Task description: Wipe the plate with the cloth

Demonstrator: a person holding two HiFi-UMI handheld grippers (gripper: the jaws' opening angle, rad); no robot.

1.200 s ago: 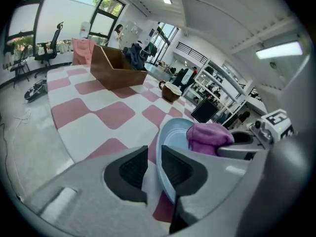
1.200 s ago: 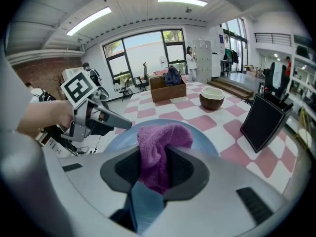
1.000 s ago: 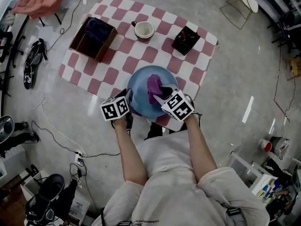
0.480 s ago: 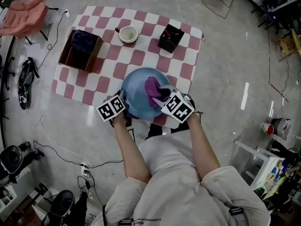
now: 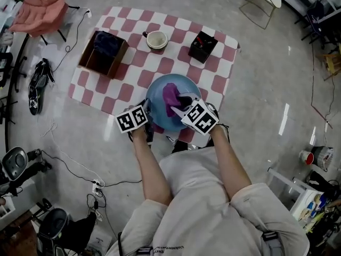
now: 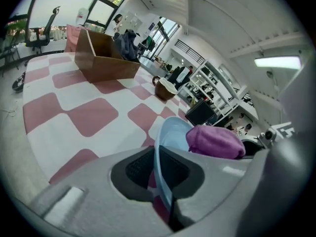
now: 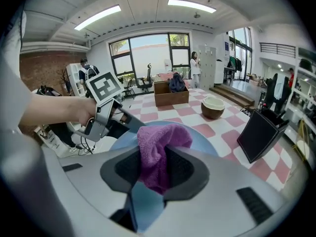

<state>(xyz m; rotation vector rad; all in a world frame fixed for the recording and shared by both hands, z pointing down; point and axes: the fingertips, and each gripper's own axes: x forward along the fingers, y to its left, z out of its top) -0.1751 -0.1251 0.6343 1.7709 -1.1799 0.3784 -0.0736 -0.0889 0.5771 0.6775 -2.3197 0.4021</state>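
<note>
Plate: the plate (image 5: 160, 113) is round and light blue. It sits over the near edge of the checked mat (image 5: 160, 63), right in front of the person.
Cloth: the cloth (image 5: 171, 96) is purple and bunched up. It lies on the middle of the plate.
Left gripper: the left gripper (image 5: 148, 110) has its jaws closed on the plate's rim, on the person's left side. In the left gripper view (image 6: 158, 169) the thin rim (image 6: 170, 132) runs right between the two pads.
Right gripper: the right gripper (image 5: 181, 101) pinches a fold of the cloth (image 7: 158, 152) and holds it on the plate (image 7: 202, 139).
How the plate handles: it looks hard, stiff and smooth, so it may slip. It looks thin and light. I cannot tell what it is made of, so treat it as a thing that can break.
Where to hold the plate: at the rim, pushed deep into the pads.
How the cloth handles: it is soft, floppy and light, and it will not break. A small pinch could pull loose.
Where to hold the cloth: on a thick bunch, with some cloth below the jaws to rub with.
Watch out: a hard push could twist the plate out of the left jaws.
Other things: a bowl (image 5: 156, 39), a brown box (image 5: 104, 52) and a black box (image 5: 203, 46) sit farther back on the mat, well apart from the plate.
</note>
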